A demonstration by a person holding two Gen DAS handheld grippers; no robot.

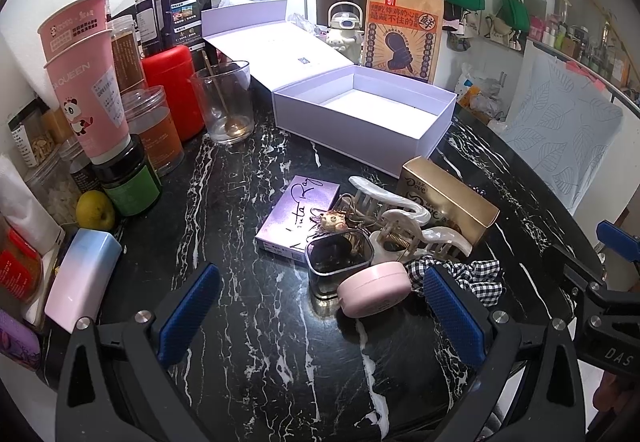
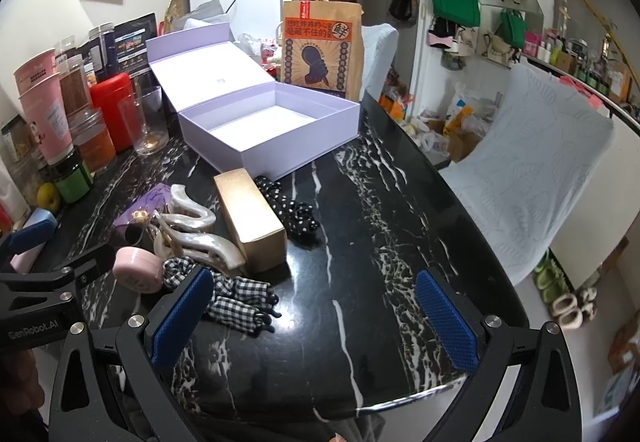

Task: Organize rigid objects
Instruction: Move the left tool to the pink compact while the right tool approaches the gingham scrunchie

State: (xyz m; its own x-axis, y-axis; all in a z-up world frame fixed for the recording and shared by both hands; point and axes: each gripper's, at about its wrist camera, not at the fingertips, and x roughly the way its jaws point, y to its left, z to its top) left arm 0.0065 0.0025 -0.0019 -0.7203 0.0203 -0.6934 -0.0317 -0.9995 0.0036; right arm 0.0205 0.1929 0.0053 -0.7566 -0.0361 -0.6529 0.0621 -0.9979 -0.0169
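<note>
On the black marble surface with white veins, an open lavender cardboard box sits toward the back, lid flipped back flat behind it, inside empty. Nearer the cameras, a cluster of small items: flat purple card box with script lettering, gold rectangular Dove chocolate box just in front of the lavender box, two pearly white claw hair clips lying across each other and touching the gold box, small dark-tinted clear square container with metal rim, round pink compact case leaning on that container, black-and-white gingham scrunchie beside the compact. Small gold animal charm rests on the purple box edge. From the right wrist view, a black polka-dot scrunchie lies on the far side of the gold box, touching it.

Left gripper: blue-padded fingers spread fully wide, nothing between them, hovering low over the surface just short of the pink compact; right pad overlaps the gingham scrunchie in view, contact unclear. Right gripper: also fully wide, holding nothing, over bare marble to the right of the cluster; its left pad sits over the gingham scrunchie edge.

Along the left wall: stacked pink paper cups, red canister, clear drinking glass with a gold spoon, jars, a yellow-green fruit.
</note>
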